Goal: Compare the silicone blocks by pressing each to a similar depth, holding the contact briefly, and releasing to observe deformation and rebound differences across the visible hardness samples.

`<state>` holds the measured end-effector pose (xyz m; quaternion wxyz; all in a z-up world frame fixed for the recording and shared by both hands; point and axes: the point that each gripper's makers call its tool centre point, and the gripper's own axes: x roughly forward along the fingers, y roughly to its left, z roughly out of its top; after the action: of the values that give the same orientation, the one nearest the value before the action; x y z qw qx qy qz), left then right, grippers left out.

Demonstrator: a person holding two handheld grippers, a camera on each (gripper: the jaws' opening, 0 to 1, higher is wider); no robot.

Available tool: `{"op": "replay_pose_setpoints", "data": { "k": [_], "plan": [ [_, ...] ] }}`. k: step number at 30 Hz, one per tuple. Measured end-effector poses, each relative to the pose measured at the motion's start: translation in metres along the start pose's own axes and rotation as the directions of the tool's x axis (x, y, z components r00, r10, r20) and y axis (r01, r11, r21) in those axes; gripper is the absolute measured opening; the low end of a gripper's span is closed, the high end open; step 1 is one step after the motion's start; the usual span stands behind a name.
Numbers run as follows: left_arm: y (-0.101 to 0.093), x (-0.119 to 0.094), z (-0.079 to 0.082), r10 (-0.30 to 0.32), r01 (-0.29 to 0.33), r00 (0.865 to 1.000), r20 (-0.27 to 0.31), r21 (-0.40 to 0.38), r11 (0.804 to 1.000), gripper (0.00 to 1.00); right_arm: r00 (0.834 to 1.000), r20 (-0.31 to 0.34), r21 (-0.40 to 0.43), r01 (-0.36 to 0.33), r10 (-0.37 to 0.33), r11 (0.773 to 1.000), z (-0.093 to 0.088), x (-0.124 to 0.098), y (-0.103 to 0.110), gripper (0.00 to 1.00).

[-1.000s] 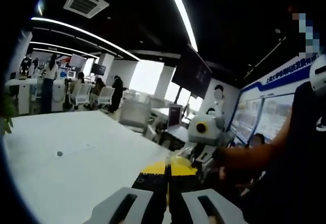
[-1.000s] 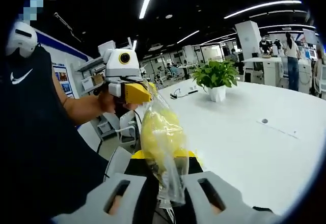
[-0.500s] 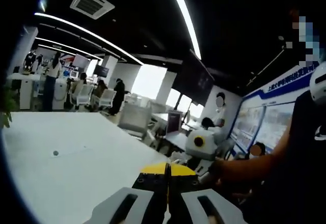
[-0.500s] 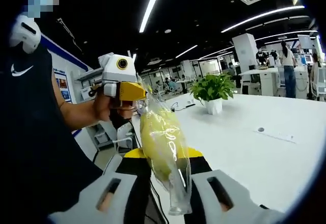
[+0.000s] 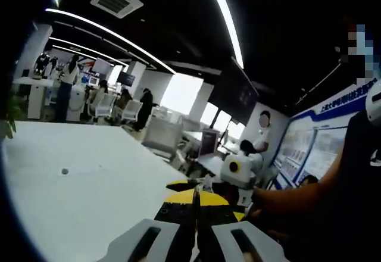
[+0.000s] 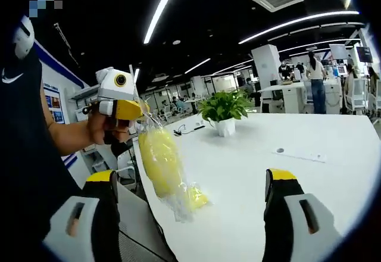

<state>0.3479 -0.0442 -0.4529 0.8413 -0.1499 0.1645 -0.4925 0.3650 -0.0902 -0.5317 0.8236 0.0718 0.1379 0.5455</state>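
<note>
— Yellow lumps in a clear plastic bag (image 6: 164, 170), are those the silicone samples?

— I can't tell what is inside. The bag hangs from the left gripper (image 6: 132, 109), whose yellow jaws are pinched tight on its top corner. Its lower end is at the near-left edge of the white table (image 6: 286, 196); whether it touches there I can't tell.

— And the right gripper (image 6: 190, 214)?

— Its jaws stand wide apart, one on each side of the bag, touching nothing.

— Any room to move?

— Plenty. The tabletop runs bare to the right, with a potted plant (image 6: 223, 110) well off at the far end. In the left gripper view the table's near corner (image 5: 178, 181) ends just ahead of the jaws, with office chairs (image 5: 161, 137) beyond.
</note>
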Motion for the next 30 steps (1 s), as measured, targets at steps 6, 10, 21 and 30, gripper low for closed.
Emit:
{"op": "replay_pose_setpoints", "data": {
  "k": [6,10,21,30],
  "plan": [
    [0.007,0.0,-0.001,0.014,-0.014,1.0,-0.002,-0.038,0.999,0.0,0.998,-0.014,0.011,0.06,-0.06,0.998,-0.014,-0.014,-0.013,0.97],
    [0.015,-0.002,-0.006,0.017,-0.017,1.0,0.002,-0.098,0.995,0.0,0.996,-0.024,0.035,0.092,-0.091,0.995,-0.025,-0.022,-0.02,0.96],
    [0.047,0.003,-0.04,0.054,-0.052,0.999,0.005,-0.216,0.975,0.0,0.979,0.007,0.035,0.205,-0.205,0.978,-0.057,-0.049,-0.025,0.96],
    [0.068,0.014,-0.068,0.066,-0.061,0.998,0.005,-0.329,0.942,0.0,0.963,-0.035,0.064,0.269,-0.267,0.961,-0.083,-0.059,-0.029,0.96]
  ]
}}
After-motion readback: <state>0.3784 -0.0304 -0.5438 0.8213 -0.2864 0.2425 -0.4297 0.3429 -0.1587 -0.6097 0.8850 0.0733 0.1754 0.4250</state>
